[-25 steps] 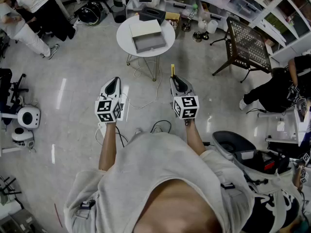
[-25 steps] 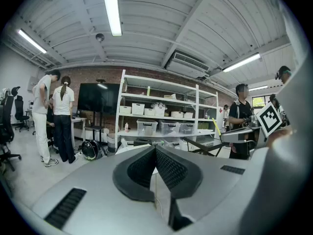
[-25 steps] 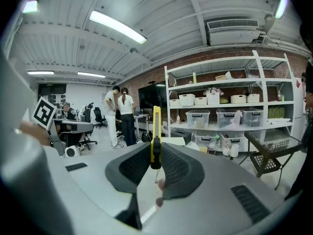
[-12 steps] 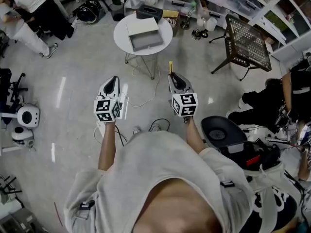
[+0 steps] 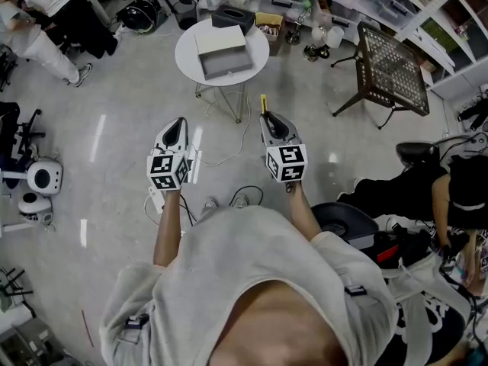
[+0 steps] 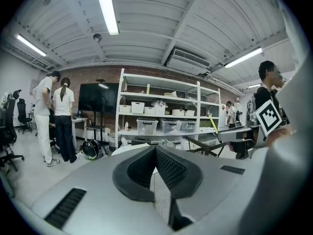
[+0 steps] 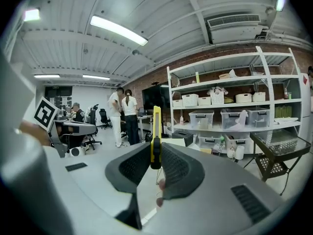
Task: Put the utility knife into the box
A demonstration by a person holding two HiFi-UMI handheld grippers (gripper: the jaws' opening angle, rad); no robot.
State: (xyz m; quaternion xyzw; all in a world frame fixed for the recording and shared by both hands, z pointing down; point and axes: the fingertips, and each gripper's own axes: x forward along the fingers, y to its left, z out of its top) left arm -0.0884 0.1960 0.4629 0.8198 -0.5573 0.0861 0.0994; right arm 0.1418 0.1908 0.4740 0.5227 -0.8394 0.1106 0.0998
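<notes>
Utility knife (image 7: 155, 131), yellow with a black slider, is clamped between the pads of my right hand-held gripper (image 7: 155, 154); it stands on edge and sticks out well past the jaw tips; from the head view I see it pointing towards the round white counter (image 5: 185, 58) ahead, held over the floor (image 5: 114, 113) and well apart from that counter; the box (image 5: 227, 65) lies on the counter, open, a grey tray with a pale lid lying against its far side; a black case (image 5: 232, 17) sits behind it at the counter's far edge; my left hand-held gripper (image 6: 155, 153) is clenched with nothing in it, the ribbed pads meeting at their tips; the two grippers hang side by side and apart; white cables (image 5: 221, 158) trail over the floor below the counter; a dark mesh table (image 5: 390, 71) stands off to the right; shelves (image 7: 220, 116) with clear bins run along the far wall; two people (image 6: 56, 116) stand at the far left
</notes>
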